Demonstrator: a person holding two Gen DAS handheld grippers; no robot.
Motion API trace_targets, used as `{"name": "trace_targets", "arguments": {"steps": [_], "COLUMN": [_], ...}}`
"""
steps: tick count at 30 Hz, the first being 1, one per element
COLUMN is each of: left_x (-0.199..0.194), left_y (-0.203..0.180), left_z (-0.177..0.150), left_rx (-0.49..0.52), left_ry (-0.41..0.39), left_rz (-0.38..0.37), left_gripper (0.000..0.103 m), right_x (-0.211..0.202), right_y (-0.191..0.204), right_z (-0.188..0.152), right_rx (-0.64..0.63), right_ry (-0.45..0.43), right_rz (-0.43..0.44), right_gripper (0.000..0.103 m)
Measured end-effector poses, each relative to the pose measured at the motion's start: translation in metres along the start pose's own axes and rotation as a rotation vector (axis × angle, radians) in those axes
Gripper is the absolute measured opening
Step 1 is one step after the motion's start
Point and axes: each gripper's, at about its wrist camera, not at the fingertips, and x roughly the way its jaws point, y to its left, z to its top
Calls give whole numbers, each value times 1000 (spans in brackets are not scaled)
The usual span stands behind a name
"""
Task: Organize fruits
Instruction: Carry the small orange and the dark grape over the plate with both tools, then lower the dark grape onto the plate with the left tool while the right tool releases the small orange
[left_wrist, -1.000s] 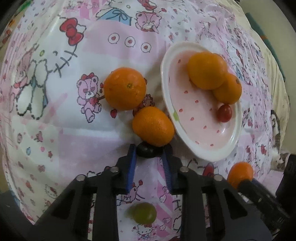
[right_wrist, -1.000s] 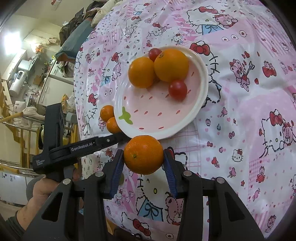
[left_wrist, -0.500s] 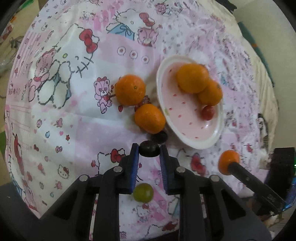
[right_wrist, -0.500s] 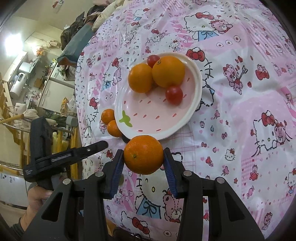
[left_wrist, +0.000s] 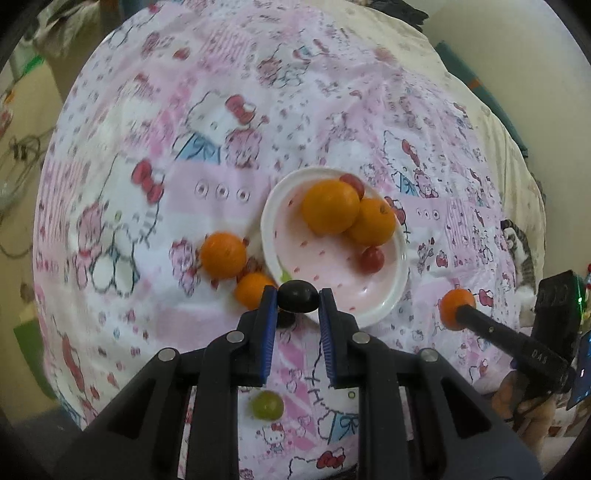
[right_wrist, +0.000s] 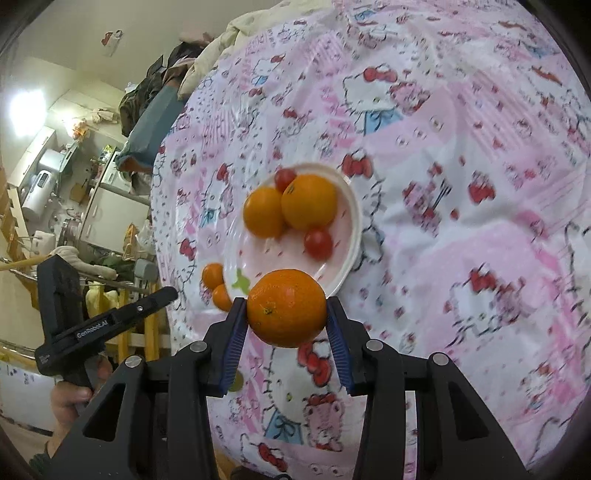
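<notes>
My left gripper (left_wrist: 297, 301) is shut on a dark grape (left_wrist: 297, 295) and holds it in the air near the front rim of the pink plate (left_wrist: 376, 306). The plate holds two oranges (left_wrist: 330, 211) and two cherry tomatoes (left_wrist: 372, 259). Two more oranges (left_wrist: 223, 254) lie on the cloth left of the plate. A green grape (left_wrist: 267, 405) lies under my left gripper. My right gripper (right_wrist: 286, 314) is shut on an orange (right_wrist: 286, 309), held above the cloth near the plate (right_wrist: 351, 236).
A Hello Kitty cloth (left_wrist: 147, 166) covers the round table. Another dark grape (left_wrist: 285, 319) lies behind the left fingers. The right gripper shows in the left wrist view (left_wrist: 458, 304) at the right, the left one in the right wrist view (right_wrist: 162, 295). Kitchen clutter lies beyond the table's edge.
My left gripper has lifted the dark grape off the cloth and risen, so the table looks smaller. My right gripper has also risen with its orange.
</notes>
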Motion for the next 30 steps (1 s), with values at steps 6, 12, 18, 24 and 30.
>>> {"name": "trace_targets", "arguments": {"steps": [6, 12, 18, 24, 30], "left_x": [16, 36, 60, 83, 102], "left_y": [-10, -22, -31, -37, -40], "left_z": [16, 27, 29, 25, 28], "left_rx": [50, 115, 172, 234, 252], "left_ry": [13, 20, 34, 59, 94], "left_rz": [43, 66, 73, 114, 143], "left_gripper": [19, 19, 19, 19, 19], "right_x": [6, 24, 53, 74, 87], "right_y": [-4, -3, -5, -5, -9], "right_z": [22, 48, 63, 67, 64], "right_rx": [-23, -61, -85, -116, -132], "right_ry": [5, 13, 58, 89, 107], "right_rz": [-38, -68, -96, -136, -182], "right_gripper": [44, 44, 44, 45, 45]}}
